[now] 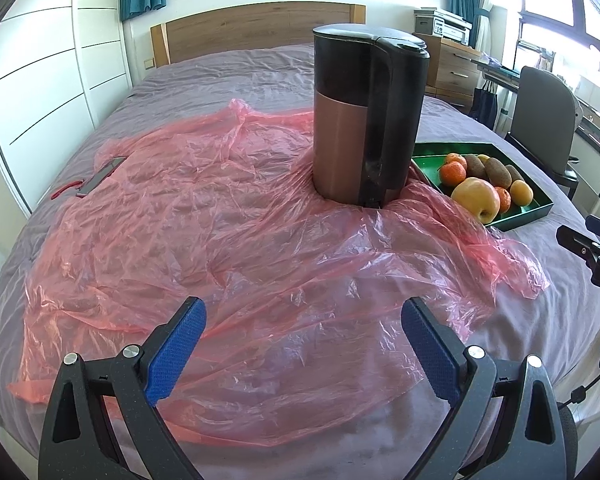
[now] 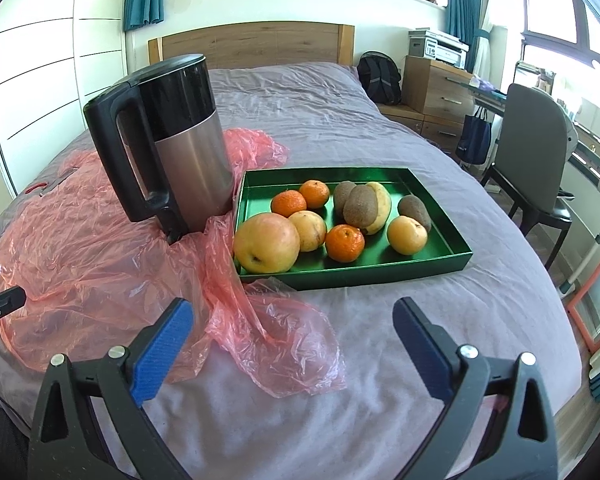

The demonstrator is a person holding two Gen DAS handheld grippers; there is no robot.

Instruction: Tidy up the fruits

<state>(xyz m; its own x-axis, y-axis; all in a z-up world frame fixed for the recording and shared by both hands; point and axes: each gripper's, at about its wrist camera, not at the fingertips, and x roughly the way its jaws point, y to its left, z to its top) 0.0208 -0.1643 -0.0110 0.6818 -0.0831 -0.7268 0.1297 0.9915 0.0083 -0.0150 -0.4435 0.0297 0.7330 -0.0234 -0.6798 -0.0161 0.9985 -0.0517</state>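
Note:
A green tray (image 2: 440, 262) rests on the bed and holds mixed fruit. A large yellow apple (image 2: 266, 249) lies at its front left, with tangerines (image 2: 344, 243), brown kiwis (image 2: 361, 205), a banana (image 2: 383, 204) and small yellow fruits (image 2: 407, 235) behind and beside it. In the left wrist view the same tray (image 1: 536, 212) lies at the right, the apple (image 1: 476, 200) at its near end. My right gripper (image 2: 294, 320) hovers open over the sheet in front of the tray, with nothing between its fingers. My left gripper (image 1: 304, 318) is open above the pink plastic sheet (image 1: 220, 240), also holding nothing.
A tall black and metal kettle (image 2: 172, 148) stands on the pink plastic just left of the tray. A knife with a red handle (image 1: 88, 184) lies at the bed's left side. A chair (image 2: 536, 160), a desk and drawers stand to the right of the bed.

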